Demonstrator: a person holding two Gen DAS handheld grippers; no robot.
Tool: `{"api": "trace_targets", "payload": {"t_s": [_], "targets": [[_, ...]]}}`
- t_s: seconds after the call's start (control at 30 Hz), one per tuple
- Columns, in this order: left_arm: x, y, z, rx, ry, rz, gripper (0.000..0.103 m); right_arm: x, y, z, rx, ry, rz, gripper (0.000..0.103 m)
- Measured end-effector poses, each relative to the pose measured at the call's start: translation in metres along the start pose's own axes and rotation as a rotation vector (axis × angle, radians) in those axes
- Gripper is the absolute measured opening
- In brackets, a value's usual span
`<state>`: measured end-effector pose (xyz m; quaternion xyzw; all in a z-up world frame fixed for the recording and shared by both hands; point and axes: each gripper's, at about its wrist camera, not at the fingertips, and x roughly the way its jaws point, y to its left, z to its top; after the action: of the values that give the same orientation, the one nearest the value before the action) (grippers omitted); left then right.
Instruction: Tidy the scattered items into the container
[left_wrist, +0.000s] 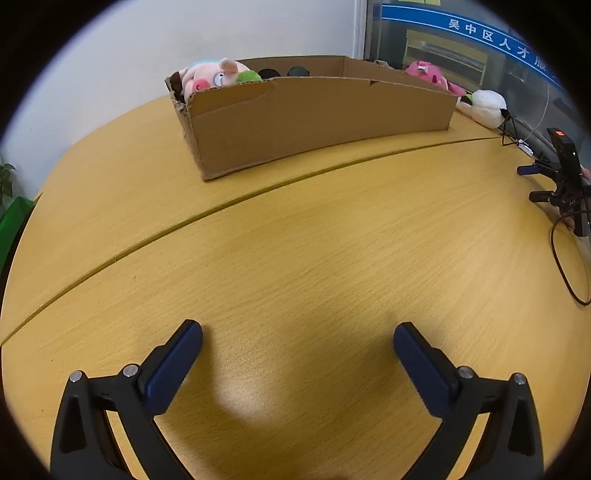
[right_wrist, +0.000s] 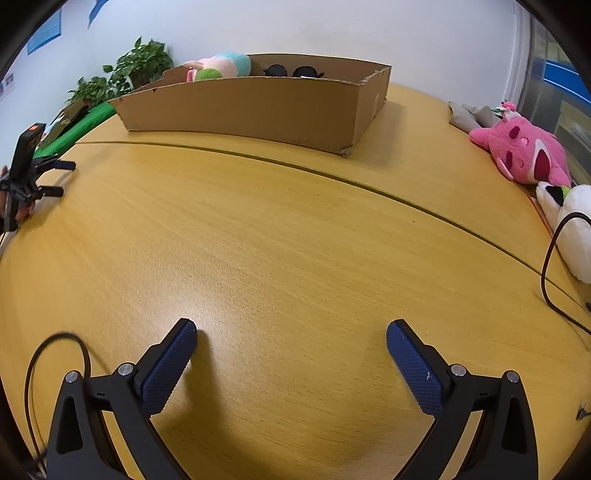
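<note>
A shallow cardboard box stands on the yellow wooden table; it also shows in the right wrist view. Inside it lie a pink pig plush and dark sunglasses; the plush and sunglasses show in the right wrist view too. A pink plush and a white plush lie at the table's right edge. My left gripper is open and empty, low over bare table. My right gripper is open and empty, low over bare table.
The right gripper shows at the right edge in the left wrist view; the left gripper shows at the left edge in the right wrist view. A black cable loops near the white plush. Potted plants stand behind the table. A seam crosses the tabletop.
</note>
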<state>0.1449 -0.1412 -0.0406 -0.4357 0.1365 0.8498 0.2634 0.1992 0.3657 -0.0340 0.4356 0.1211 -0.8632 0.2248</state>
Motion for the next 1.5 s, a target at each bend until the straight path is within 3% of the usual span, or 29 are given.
{"api": "trace_targets", "payload": {"t_s": [0.67,0.97,1.5], "targets": [[0.003,0.005,-0.016,-0.024,-0.007,0.016,0.103,0.017,-0.035,0.019,-0.144,-0.004,0.103,0.103],[0.022,0.018,0.011,0.14,-0.003,-0.105,0.103,0.017,-0.035,0.019,-0.143,-0.004,0.104,0.103],[0.028,0.027,0.021,0.112,-0.002,-0.084,0.103,0.017,-0.034,0.019,-0.144,-0.004,0.103,0.103]]}}
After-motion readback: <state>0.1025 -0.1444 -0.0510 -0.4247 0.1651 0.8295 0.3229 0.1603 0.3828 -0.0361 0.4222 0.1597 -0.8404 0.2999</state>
